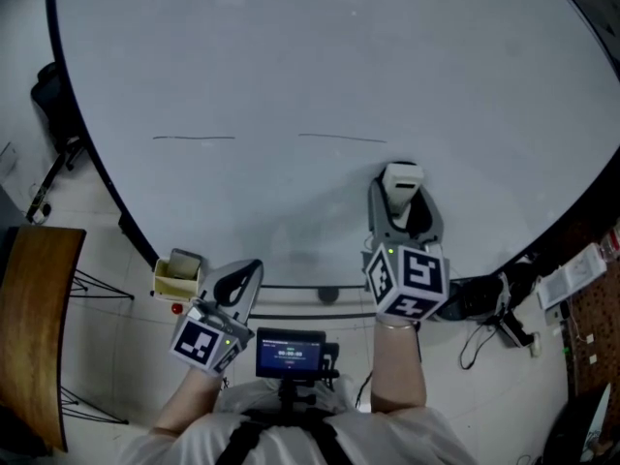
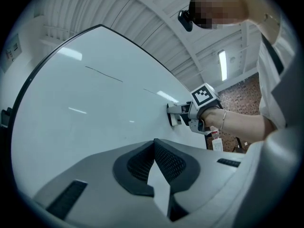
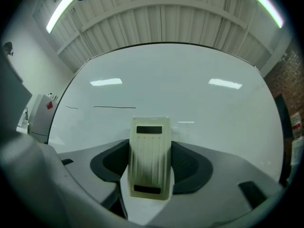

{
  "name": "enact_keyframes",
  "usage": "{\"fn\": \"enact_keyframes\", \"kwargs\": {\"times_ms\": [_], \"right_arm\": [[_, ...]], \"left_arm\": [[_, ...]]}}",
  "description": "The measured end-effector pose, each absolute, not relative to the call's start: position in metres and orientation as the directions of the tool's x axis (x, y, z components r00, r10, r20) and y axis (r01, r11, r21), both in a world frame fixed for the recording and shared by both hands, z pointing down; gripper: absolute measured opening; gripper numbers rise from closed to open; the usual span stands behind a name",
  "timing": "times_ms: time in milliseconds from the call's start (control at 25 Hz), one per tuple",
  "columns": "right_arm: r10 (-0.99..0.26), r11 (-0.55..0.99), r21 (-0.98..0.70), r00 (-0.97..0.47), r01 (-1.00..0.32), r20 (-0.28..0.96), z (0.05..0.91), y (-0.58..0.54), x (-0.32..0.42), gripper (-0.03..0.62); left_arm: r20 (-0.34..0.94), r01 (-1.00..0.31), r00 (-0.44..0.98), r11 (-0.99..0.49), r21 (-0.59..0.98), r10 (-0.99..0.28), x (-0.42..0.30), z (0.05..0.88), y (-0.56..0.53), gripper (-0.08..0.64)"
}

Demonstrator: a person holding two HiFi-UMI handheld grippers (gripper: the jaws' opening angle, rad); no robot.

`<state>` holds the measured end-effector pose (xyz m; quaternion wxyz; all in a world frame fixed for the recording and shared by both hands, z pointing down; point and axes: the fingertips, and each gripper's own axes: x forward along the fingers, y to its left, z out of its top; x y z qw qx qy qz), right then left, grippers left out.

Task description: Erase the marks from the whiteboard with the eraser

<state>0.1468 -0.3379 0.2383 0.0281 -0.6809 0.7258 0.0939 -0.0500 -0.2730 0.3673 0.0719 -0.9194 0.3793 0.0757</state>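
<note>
The whiteboard (image 1: 320,76) fills the upper head view and carries two thin black lines, a left one (image 1: 194,138) and a right one (image 1: 341,138). My right gripper (image 1: 402,197) is shut on the cream eraser (image 1: 401,182), held against the board just below and right of the right line. In the right gripper view the eraser (image 3: 149,158) sits between the jaws, with a black line (image 3: 115,107) up to its left. My left gripper (image 1: 240,284) hangs low by the board's bottom edge, jaws shut with nothing in them (image 2: 159,182).
A small yellowish box (image 1: 178,273) sits at the board's lower left edge. A wooden tabletop (image 1: 34,327) stands at the far left. Cables and a black stand foot (image 1: 489,308) lie at the lower right. A small screen (image 1: 291,354) is mounted at the person's chest.
</note>
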Motion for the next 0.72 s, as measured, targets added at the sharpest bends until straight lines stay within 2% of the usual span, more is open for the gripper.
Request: {"fn": "enact_keyframes", "kwargs": {"times_ms": [240,480,720], "right_arm": [[-0.975,0.136,0.082,-0.148,-0.987,-0.164,0.243,-0.321,0.139,0.256],[-0.958,0.184,0.184,-0.218,-0.966,-0.184,0.253,-0.286,0.105,0.257],[-0.958,0.21,0.23,-0.247,-0.95,-0.145,0.277,-0.234,0.087,0.258]], "left_arm": [[-0.192,-0.715,0.694,-0.694,-0.077,-0.694,-0.058,0.363,-0.271,0.006],[-0.164,-0.709,0.7,-0.703,-0.047,-0.695,-0.072,0.372,-0.257,0.006],[-0.179,-0.701,0.709,-0.71,-0.066,-0.683,-0.074,0.37,-0.237,0.006]]}}
